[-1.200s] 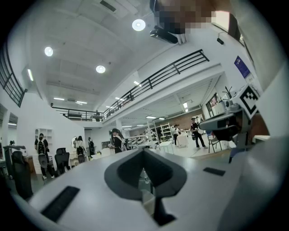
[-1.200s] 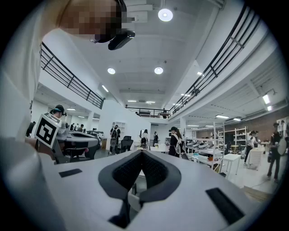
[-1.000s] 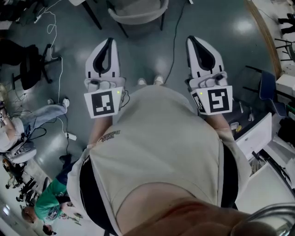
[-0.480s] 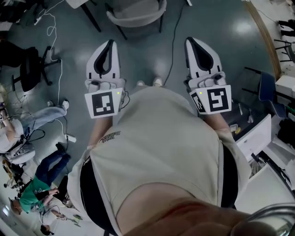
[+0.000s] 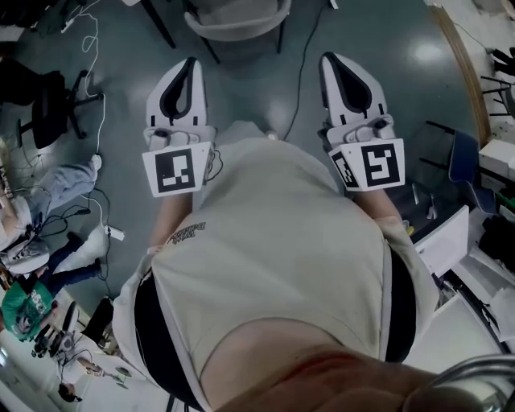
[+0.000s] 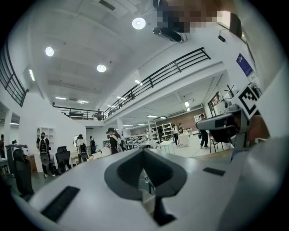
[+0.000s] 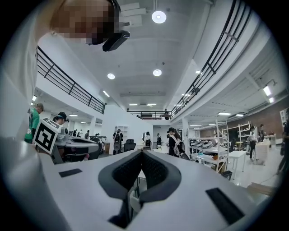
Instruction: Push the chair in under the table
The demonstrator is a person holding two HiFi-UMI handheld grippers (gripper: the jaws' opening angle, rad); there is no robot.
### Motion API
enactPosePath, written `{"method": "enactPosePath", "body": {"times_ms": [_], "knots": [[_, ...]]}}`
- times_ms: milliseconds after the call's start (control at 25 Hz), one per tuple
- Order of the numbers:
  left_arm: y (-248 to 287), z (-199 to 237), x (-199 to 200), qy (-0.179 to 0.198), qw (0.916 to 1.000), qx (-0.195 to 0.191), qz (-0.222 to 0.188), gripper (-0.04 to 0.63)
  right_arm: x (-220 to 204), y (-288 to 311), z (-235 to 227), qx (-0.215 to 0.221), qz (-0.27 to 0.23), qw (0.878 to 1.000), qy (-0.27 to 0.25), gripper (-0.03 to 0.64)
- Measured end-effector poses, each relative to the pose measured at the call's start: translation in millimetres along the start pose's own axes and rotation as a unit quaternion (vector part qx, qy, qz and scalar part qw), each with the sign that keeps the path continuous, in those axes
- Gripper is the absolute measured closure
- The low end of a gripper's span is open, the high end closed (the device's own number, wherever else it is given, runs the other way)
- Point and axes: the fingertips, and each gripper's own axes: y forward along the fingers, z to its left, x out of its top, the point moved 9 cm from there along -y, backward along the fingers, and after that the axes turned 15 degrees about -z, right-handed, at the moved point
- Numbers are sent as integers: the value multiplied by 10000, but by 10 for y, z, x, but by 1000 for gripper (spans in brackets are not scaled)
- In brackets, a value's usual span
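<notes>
The grey chair (image 5: 238, 22), with its curved back and black legs, stands at the top edge of the head view on the dark floor. My left gripper (image 5: 191, 64) and right gripper (image 5: 328, 59) point level toward it, side by side and a little short of it, touching nothing. Both are shut and empty. The left gripper view shows its own jaws (image 6: 143, 152) together over a wide hall, and the right gripper view shows the same for its jaws (image 7: 142, 154). I see no table top in the head view.
A black office chair (image 5: 48, 105) and floor cables (image 5: 95, 56) lie at the left. At the right stand white desks (image 5: 447, 233) and a blue chair (image 5: 465, 157). People (image 5: 20, 310) are at the lower left; more walk in the hall (image 7: 174, 143).
Both grippers have shifted slightly up the head view toward the chair. My shoes have slid almost out of sight under my shirt. The people at the lower left have moved.
</notes>
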Motion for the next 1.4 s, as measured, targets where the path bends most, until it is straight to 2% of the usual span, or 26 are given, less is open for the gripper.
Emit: {"method": "enactPosePath", "body": {"times_ms": [320,560,880,1120,1400], "knots": [[94,129,-186,172,9998,31,-115,586,-122,199,-90,4,-72,9999,-117,607],[314,223,-462,154,9997,33,-207,586,-333,397,-199,21,-27,9996,-276,607],[642,367,-622,-108,9999,130,-36,585,-561,768,-376,37,113,9998,-157,607],[959,582,-775,-107,9999,100,41,585,-745,1129,-481,41,256,9996,-99,607],[1449,964,-1033,-329,9994,11,146,585,-976,1688,-588,-60,486,9988,-77,607]]}}
